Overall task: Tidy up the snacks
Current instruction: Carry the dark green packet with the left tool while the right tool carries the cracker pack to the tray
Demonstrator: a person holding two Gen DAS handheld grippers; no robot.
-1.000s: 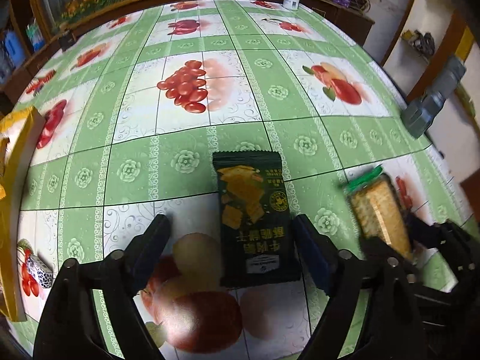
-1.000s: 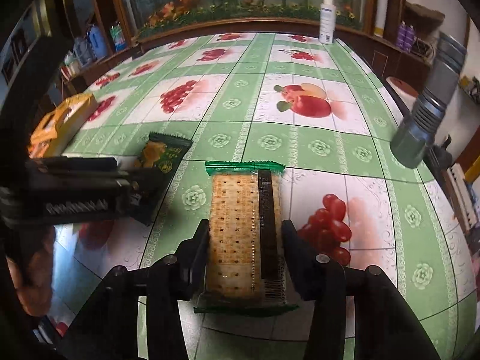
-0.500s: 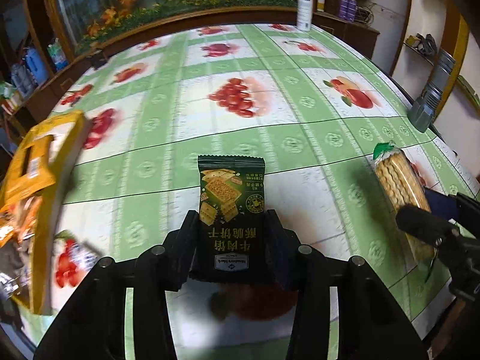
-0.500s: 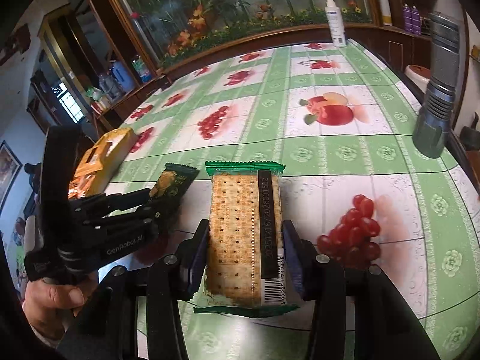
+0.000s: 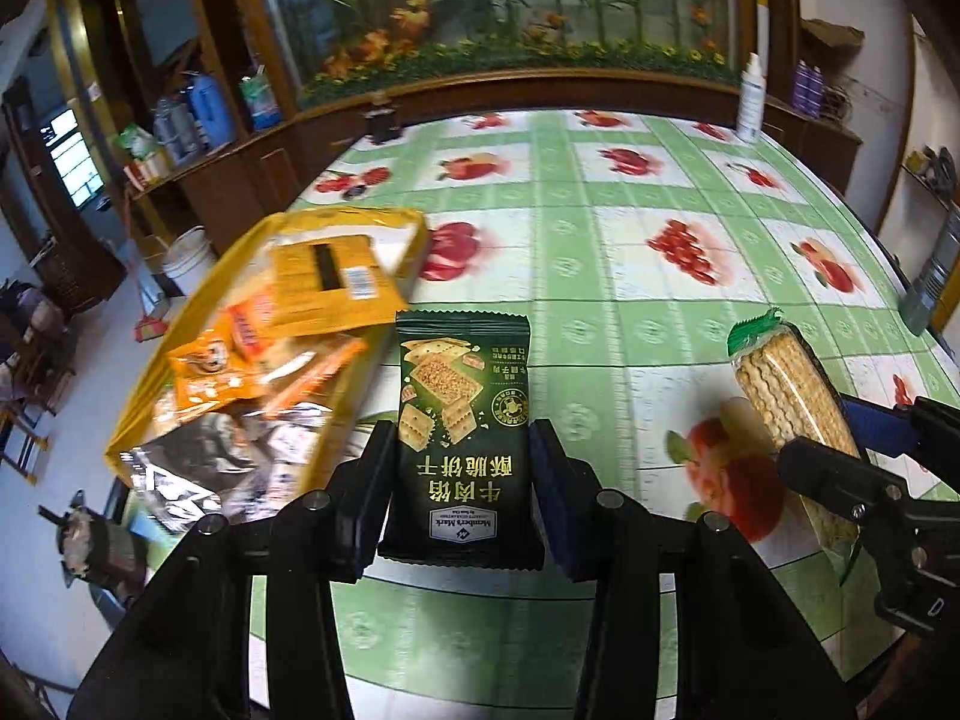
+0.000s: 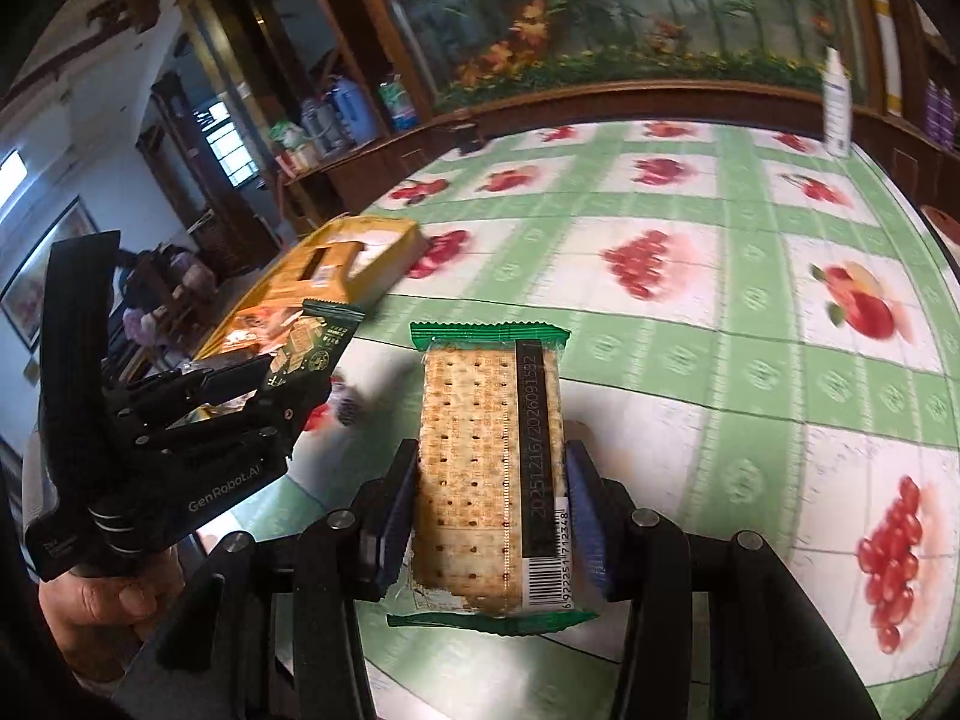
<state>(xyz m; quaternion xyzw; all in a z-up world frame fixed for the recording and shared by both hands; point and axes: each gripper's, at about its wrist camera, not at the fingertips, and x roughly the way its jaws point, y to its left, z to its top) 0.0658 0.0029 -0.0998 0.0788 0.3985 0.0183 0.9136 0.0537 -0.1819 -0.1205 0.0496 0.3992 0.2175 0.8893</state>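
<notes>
My left gripper is shut on a dark green biscuit packet, lifted above the table. Just left of it lies an open yellow snack box with several orange and silver packets inside. My right gripper is shut on a clear pack of square crackers with green ends, also held off the table. The cracker pack shows at the right of the left wrist view. In the right wrist view, the left gripper holds the green packet over the yellow box.
A green fruit-print tablecloth covers the table. A white bottle stands at the far edge, a grey cylinder at the right. Wooden shelves with bottles lie behind; a hand grips the left tool.
The left jaws closed on the green packet and lifted it leftward beside the yellow box. The right gripper carried the cracker pack up and left along with it.
</notes>
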